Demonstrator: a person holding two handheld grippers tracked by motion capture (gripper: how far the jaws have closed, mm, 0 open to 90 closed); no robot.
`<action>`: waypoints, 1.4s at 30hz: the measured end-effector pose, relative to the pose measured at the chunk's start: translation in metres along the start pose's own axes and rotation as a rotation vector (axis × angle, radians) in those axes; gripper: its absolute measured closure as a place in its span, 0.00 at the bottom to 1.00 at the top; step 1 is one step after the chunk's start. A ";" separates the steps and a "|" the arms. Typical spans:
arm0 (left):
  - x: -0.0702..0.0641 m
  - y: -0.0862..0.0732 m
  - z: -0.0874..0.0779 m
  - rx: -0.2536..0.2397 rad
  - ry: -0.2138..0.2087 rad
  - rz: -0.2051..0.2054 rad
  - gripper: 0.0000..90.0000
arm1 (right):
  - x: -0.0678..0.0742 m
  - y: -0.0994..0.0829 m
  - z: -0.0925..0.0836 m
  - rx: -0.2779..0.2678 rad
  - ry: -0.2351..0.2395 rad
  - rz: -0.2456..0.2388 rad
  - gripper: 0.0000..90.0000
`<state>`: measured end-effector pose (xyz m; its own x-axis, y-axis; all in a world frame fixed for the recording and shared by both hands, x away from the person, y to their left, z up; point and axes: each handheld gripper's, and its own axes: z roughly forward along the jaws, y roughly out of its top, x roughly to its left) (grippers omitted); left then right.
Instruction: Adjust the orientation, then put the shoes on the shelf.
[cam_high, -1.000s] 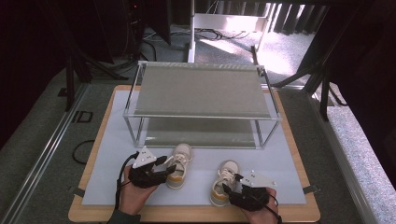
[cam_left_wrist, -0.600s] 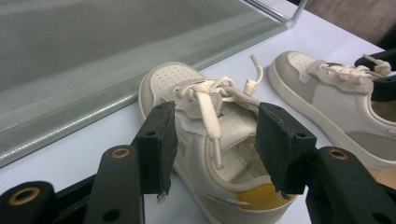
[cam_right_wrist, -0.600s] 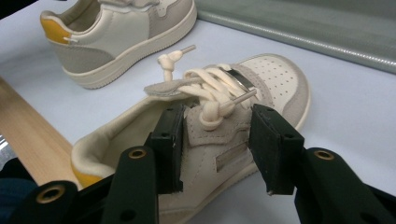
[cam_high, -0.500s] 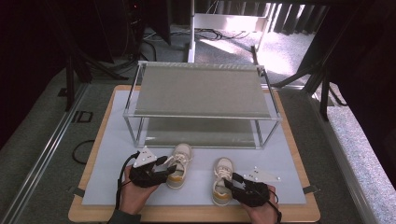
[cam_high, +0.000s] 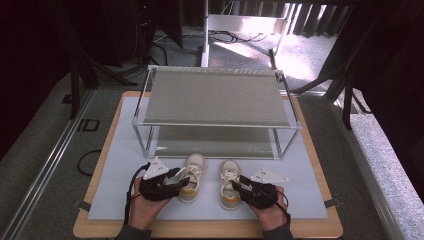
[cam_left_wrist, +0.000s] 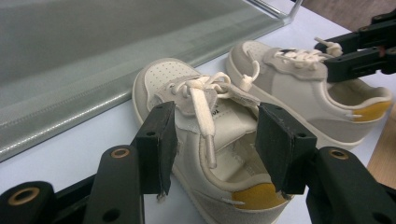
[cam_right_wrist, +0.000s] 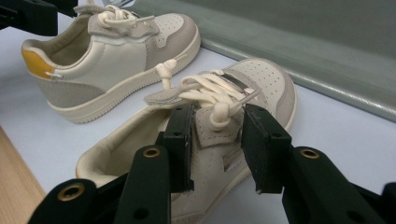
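A: Low in the frame, left gripper (cam_high: 172, 182) jaws gape around the left sneaker (cam_high: 190, 172), right gripper (cam_high: 240, 186) jaws straddle the right sneaker's (cam_high: 229, 182) tongue; can't tell whether they pinch.

B: Glass shelf (cam_high: 216, 97) sits above, mid-frame.

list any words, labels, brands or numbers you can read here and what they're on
Nothing here can be read for certain.
Left shoe: a small dark print mark on the tongue beside the lace, too small and partly covered to read.
Right shoe: no lettering shows on the strap, toe or side.
Shelf rack and white mat: plain, with no labels or signs.
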<state>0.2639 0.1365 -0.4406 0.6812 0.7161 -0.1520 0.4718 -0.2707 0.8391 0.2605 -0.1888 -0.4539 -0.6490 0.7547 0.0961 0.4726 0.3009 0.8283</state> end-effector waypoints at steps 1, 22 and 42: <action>0.000 0.000 0.000 -0.001 0.000 0.000 0.53 | 0.000 0.001 0.001 0.001 0.000 -0.001 0.71; -0.007 0.000 -0.006 -0.041 -0.035 0.034 0.29 | 0.000 0.007 0.012 -0.003 0.023 -0.010 0.71; -0.010 -0.017 0.022 0.087 -0.040 0.069 0.07 | 0.000 0.008 0.015 -0.007 0.036 0.001 0.70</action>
<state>0.2612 0.1197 -0.4651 0.7349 0.6679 -0.1174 0.4684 -0.3747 0.8001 0.2736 -0.1779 -0.4553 -0.6696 0.7335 0.1166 0.4690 0.2958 0.8322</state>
